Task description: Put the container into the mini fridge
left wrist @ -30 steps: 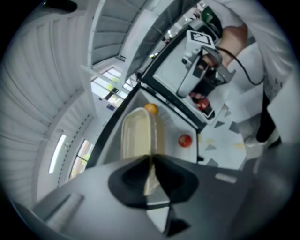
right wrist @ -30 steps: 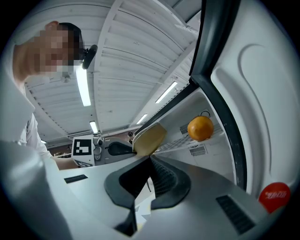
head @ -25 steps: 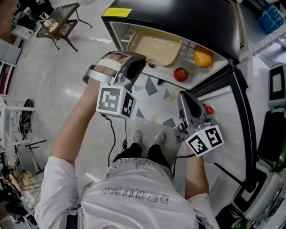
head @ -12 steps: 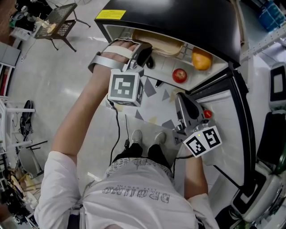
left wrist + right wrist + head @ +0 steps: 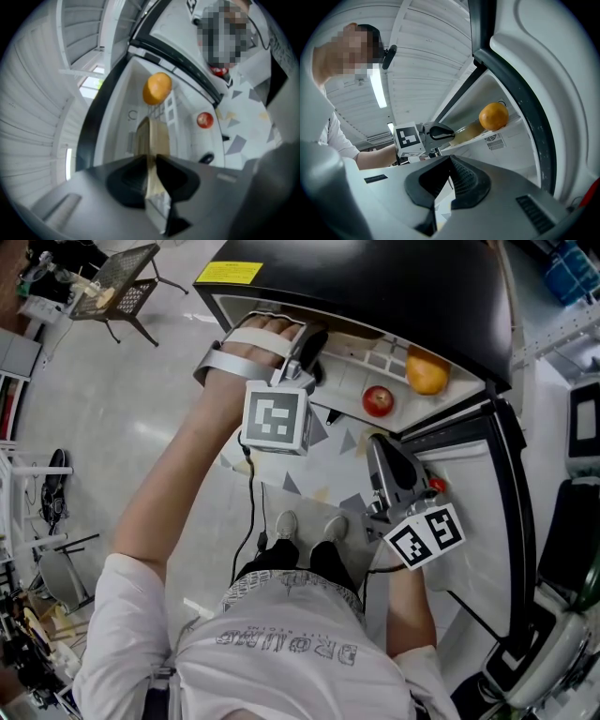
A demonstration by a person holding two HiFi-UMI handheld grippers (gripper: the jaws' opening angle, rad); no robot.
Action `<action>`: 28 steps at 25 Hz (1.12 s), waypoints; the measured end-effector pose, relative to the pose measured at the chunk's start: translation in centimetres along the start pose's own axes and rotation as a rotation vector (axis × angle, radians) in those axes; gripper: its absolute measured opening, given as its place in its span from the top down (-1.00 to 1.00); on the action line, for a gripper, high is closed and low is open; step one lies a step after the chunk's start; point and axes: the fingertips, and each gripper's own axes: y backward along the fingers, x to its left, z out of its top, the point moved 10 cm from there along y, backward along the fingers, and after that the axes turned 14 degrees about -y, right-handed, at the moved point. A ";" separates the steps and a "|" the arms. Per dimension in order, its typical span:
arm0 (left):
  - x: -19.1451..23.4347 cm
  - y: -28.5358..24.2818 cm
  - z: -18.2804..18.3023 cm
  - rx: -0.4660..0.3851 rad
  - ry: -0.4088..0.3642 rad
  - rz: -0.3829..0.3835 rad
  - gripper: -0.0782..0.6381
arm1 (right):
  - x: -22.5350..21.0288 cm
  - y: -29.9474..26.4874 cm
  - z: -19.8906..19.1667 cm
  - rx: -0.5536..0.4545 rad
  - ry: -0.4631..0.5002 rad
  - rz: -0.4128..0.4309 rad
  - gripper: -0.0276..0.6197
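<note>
The tan shallow container [image 5: 153, 137] sits on the white shelf [image 5: 349, 381] inside the black mini fridge [image 5: 375, 277]. My left gripper [image 5: 311, 345] is shut on its near rim. In the head view the fridge's top hides nearly all of the container. In the right gripper view the container [image 5: 467, 132] lies on the shelf beside an orange [image 5: 493, 116], with the left gripper [image 5: 440, 132] at its edge. My right gripper [image 5: 386, 457] hangs lower, in front of the open door [image 5: 478, 484]; its jaws are shut with nothing between them.
An orange [image 5: 427, 374] and a red apple [image 5: 378, 400] lie on the same shelf, right of the container. The open door stands to the right, with a red knob [image 5: 437, 485]. A wire table [image 5: 122, 277] stands far left on the floor.
My left gripper has pushed the container deeper into the fridge, so it has slid under the black top and almost out of the head view. The right gripper has barely moved.
</note>
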 end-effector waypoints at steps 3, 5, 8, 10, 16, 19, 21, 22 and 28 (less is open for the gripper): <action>0.2 0.0 -0.1 -0.003 0.008 0.024 0.56 | 0.0 -0.2 0.1 0.002 0.000 0.000 0.91; 0.2 0.2 -0.2 -0.005 0.015 0.033 0.54 | 0.0 -0.3 0.0 0.003 0.001 0.000 0.91; 0.2 0.5 -0.1 -0.015 0.031 0.038 0.53 | 0.1 -0.4 0.0 0.007 0.005 0.000 0.91; 0.1 0.7 -0.1 -0.021 0.044 0.041 0.52 | 0.2 -0.4 -0.1 0.008 0.008 -0.001 0.91; -0.2 2.4 -0.2 -0.040 0.091 0.059 0.53 | 1.3 -0.1 -0.1 -0.003 0.016 -0.005 0.91; -0.2 3.6 -0.3 -0.059 0.134 0.088 0.53 | 2.0 0.3 -0.1 -0.006 0.031 -0.010 0.91; -0.3 4.4 -0.4 -0.073 0.171 0.111 0.54 | 2.4 0.5 -0.1 -0.008 0.041 -0.014 0.91; -0.4 4.9 -0.5 -0.081 0.192 0.124 0.54 | 2.6 0.7 -0.2 -0.008 0.045 -0.016 0.91; -1.2 7.5 -1.1 -0.155 0.349 0.177 0.59 | 4.0 1.5 -0.1 -0.020 0.071 -0.022 0.91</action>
